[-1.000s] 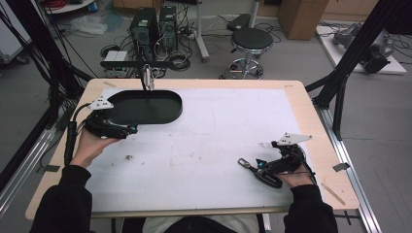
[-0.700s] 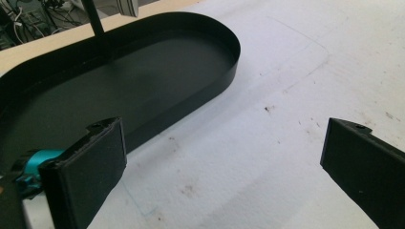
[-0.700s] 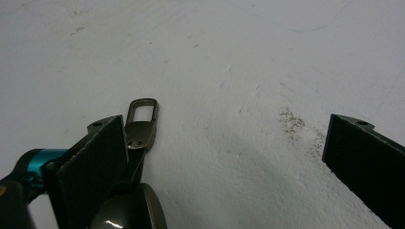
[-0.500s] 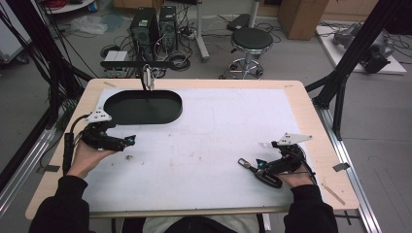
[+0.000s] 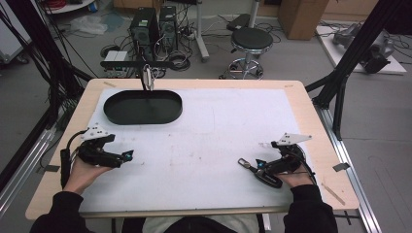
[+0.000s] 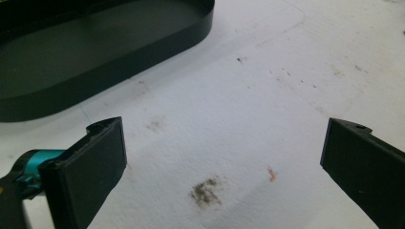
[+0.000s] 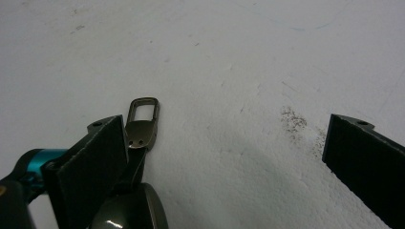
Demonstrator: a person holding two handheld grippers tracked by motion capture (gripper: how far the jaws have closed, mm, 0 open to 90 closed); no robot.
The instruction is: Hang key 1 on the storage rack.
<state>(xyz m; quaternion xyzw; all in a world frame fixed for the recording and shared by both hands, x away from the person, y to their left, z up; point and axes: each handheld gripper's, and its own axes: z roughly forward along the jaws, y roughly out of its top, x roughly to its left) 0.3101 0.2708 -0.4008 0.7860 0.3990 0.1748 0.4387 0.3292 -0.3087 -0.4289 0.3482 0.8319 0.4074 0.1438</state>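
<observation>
1. The right gripper (image 5: 252,167) is held low over the white table mat (image 5: 218,136), jaws spread wide, gripping nothing.
2. A dark metal key fob with a clip (image 7: 138,143) is seen lying on the mat, touching the inner face of one jaw.
3. The left gripper (image 5: 127,156) is held spread apart, near a black oval tray (image 5: 143,108).

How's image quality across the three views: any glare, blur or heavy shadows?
High view: even light, soft focus, no glare on the white mat. Left gripper view: the claw's pads slightly blurred, the black oval tray and mat stains sharp. Right gripper view: a bright glint on the dark metal key fob, with a soft shadow on the mat beside it.
</observation>
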